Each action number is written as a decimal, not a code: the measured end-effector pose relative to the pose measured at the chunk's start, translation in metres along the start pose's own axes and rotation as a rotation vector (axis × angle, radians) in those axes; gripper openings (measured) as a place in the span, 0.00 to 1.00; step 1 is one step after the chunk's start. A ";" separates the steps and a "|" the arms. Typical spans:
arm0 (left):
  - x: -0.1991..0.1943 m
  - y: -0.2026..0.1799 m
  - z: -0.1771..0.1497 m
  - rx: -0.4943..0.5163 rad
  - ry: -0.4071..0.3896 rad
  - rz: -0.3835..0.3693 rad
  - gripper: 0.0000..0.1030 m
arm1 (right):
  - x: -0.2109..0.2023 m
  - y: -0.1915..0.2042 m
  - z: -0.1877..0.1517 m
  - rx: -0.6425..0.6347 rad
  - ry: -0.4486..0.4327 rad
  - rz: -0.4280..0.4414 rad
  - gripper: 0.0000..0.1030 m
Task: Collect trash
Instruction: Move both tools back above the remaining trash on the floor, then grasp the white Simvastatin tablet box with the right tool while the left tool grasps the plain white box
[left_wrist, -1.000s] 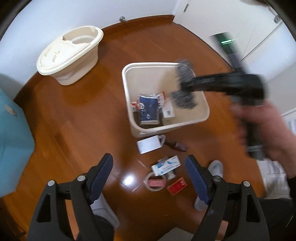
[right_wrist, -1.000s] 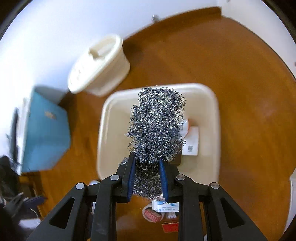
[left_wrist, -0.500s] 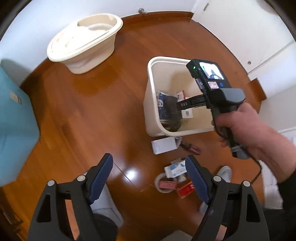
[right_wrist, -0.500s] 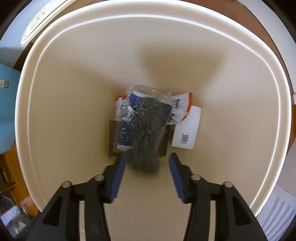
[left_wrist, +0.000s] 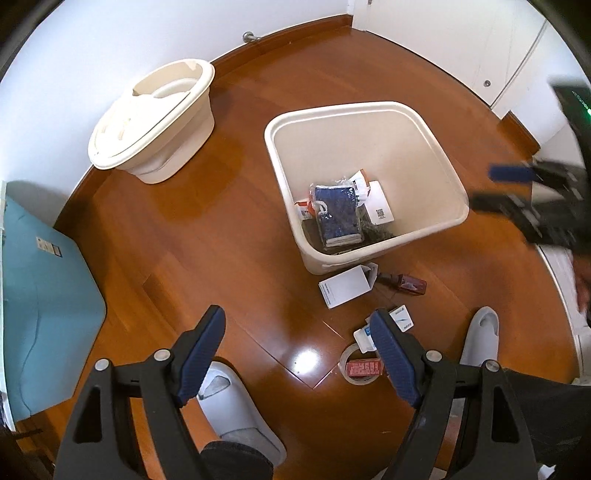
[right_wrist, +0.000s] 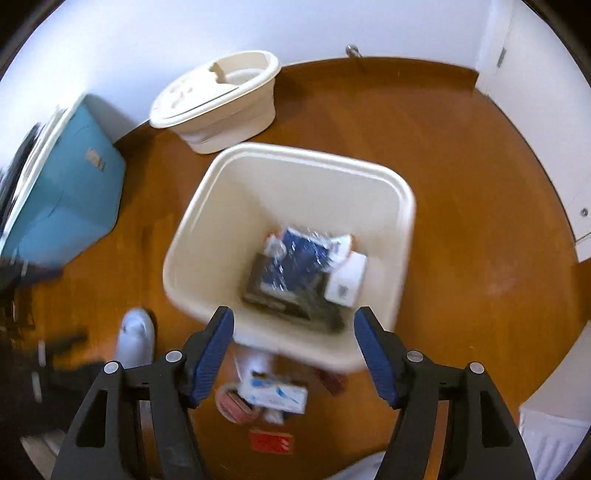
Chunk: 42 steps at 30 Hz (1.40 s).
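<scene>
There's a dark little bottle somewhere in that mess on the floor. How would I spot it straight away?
Find the cream trash bin standing on the wooden floor. On the floor just outside its near wall lies a white box, and the small brown bottle lies on its side right beside that box. It is the only dark, reddish-brown piece there; the rest of the litter is white, blue or red.

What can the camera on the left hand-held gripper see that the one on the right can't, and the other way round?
Only the left wrist view shows the white box and brown bottle lying in front of the bin, plus the blurred right hand-held gripper off to the side. Only the right wrist view shows the red card on the floor. Both share the cream bin with trash inside, the lidded cream tub, the teal box, the tape roll and wooden floor. Each hand-held gripper's own fingers stand apart, holding nothing.
</scene>
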<state>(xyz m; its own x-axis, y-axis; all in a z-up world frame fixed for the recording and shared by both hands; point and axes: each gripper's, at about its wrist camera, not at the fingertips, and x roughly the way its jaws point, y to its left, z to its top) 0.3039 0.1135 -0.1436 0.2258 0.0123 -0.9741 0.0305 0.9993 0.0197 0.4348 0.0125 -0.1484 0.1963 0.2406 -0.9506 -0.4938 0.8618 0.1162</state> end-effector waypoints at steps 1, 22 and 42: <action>0.002 -0.003 -0.001 0.010 0.002 0.006 0.78 | -0.005 -0.005 -0.017 -0.023 -0.002 0.012 0.68; 0.050 -0.033 -0.022 0.035 0.253 -0.166 0.78 | 0.219 0.071 -0.205 -0.924 0.291 0.035 0.69; 0.186 -0.001 -0.143 -0.570 0.530 -0.307 0.78 | 0.215 0.038 -0.154 -0.624 0.254 0.316 0.17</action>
<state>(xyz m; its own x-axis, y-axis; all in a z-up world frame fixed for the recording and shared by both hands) 0.2062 0.1196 -0.3569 -0.2042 -0.3910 -0.8975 -0.5137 0.8232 -0.2418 0.3278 0.0280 -0.3923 -0.1998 0.2592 -0.9449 -0.8983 0.3368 0.2823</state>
